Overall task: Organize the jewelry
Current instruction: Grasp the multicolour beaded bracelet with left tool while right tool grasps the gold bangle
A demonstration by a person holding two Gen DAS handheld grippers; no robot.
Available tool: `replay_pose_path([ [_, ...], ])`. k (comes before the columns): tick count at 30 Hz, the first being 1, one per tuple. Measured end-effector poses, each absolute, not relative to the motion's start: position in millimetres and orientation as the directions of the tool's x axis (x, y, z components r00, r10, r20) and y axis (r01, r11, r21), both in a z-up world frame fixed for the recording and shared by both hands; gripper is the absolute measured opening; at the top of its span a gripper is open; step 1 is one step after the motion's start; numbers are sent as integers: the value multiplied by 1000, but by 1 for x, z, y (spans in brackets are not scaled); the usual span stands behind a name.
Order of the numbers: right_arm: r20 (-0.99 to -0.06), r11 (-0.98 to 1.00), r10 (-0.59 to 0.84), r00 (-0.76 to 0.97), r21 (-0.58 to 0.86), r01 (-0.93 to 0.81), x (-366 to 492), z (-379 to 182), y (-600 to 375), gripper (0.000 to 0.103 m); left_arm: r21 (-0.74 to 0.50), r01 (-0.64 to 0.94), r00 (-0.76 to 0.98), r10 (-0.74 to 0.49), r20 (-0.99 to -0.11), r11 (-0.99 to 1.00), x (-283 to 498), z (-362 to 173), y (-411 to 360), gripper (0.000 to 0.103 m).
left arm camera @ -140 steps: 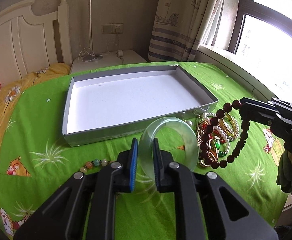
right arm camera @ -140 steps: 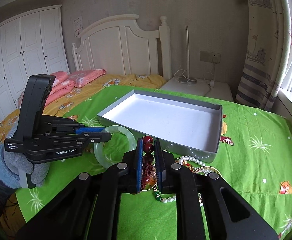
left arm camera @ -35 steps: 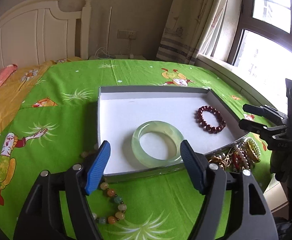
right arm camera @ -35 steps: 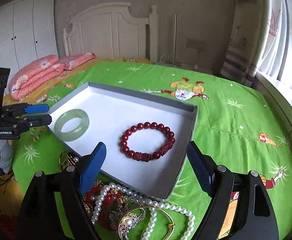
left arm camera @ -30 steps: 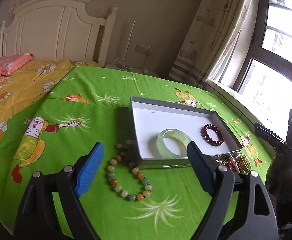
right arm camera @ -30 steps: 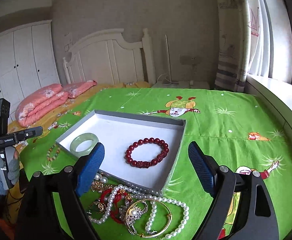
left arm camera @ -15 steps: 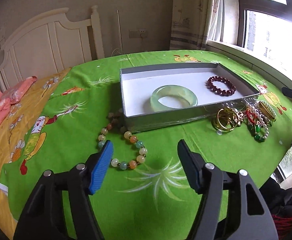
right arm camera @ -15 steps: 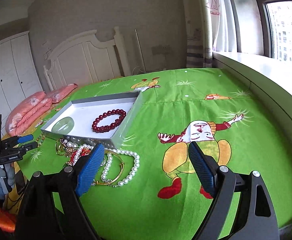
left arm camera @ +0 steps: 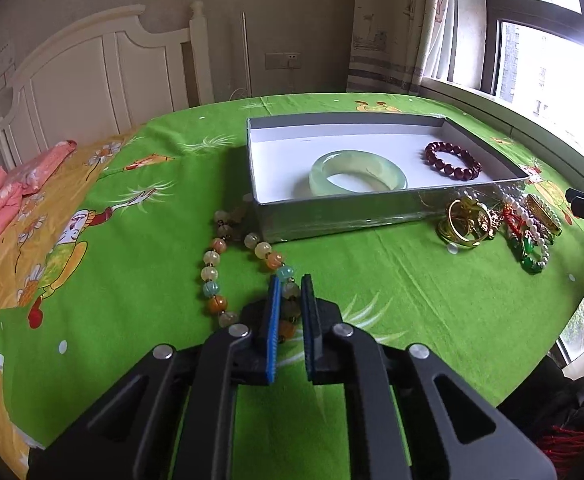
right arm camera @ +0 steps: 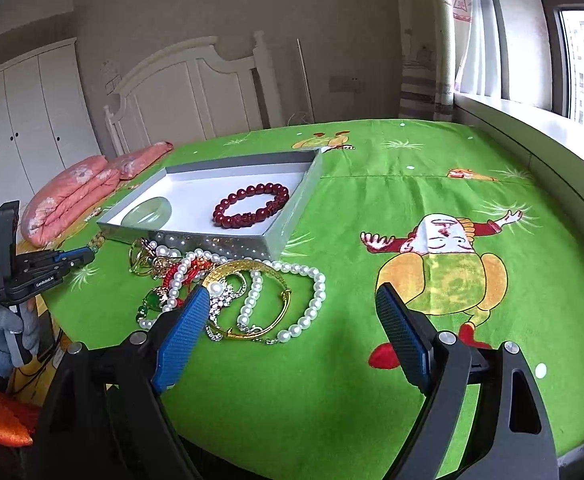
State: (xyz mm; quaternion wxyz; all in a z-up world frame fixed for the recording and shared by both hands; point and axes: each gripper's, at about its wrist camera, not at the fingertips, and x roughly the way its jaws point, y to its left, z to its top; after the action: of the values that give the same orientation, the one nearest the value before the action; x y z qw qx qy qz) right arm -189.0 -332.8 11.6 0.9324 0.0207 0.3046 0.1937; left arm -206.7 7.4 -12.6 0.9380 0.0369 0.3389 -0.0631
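Observation:
A grey box [left arm camera: 347, 222] [right arm camera: 292, 216] with a white floor holds a pale green jade bangle [left arm camera: 357, 171] [right arm camera: 150, 211] and a dark red bead bracelet [left arm camera: 451, 159] [right arm camera: 250, 203]. My left gripper [left arm camera: 290, 292] is shut on a multicoloured bead bracelet [left arm camera: 216, 256] lying on the green sheet left of the box. My right gripper [right arm camera: 292, 312] is open and empty, just in front of a pile of pearls, gold bangles and red and green pieces [right arm camera: 228, 284] [left arm camera: 499, 224].
The bed carries a green cartoon sheet [right arm camera: 431, 248]. Pink pillows [right arm camera: 72, 196] lie at the left by the white headboard [right arm camera: 188, 88]. A window and curtain [left arm camera: 491, 32] stand to the right. The bed's edge runs along the near side.
My left gripper has come down and closed on the multicoloured bead bracelet. My right gripper, still open, has moved closer to the jewelry pile.

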Motion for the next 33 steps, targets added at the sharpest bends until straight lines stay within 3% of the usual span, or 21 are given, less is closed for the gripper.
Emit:
replay_pose_path([
  [4,-576,910,381,724,95,-403,-196,8,-309,67,-16,147,768,-124,-628,989,-220,-12,4,9],
  [8,-568,880,418,709,57,-472,-205,8,-289,44,-64,180,765,-180,-618,982,-237,-12,-2,9],
  [15,-598,860,414,686,11,-510,-199,2,-269,25,-93,229,755,-237,-612,969,-246,-15,-18,9],
  [22,-622,844,410,667,-18,-536,-193,-3,-269,17,-130,232,749,-263,-609,964,-245,-16,-12,11],
  [24,-622,835,396,675,-62,-547,-195,-4,-265,17,-163,243,741,-291,-606,956,-243,-15,-11,20],
  [27,-606,832,391,692,-89,-548,-199,-2,-264,15,-145,236,743,-275,-610,961,-242,-15,-15,23],
  [29,-580,827,409,704,-90,-554,-204,0,-266,6,-100,232,746,-243,-619,967,-241,-15,-23,22],
  [31,-565,833,408,717,-91,-545,-207,4,-268,5,-51,222,754,-204,-624,974,-242,-15,-27,10],
  [33,-555,839,411,723,-80,-538,-207,6,-271,5,-48,228,758,-208,-618,973,-243,-16,-27,9],
])
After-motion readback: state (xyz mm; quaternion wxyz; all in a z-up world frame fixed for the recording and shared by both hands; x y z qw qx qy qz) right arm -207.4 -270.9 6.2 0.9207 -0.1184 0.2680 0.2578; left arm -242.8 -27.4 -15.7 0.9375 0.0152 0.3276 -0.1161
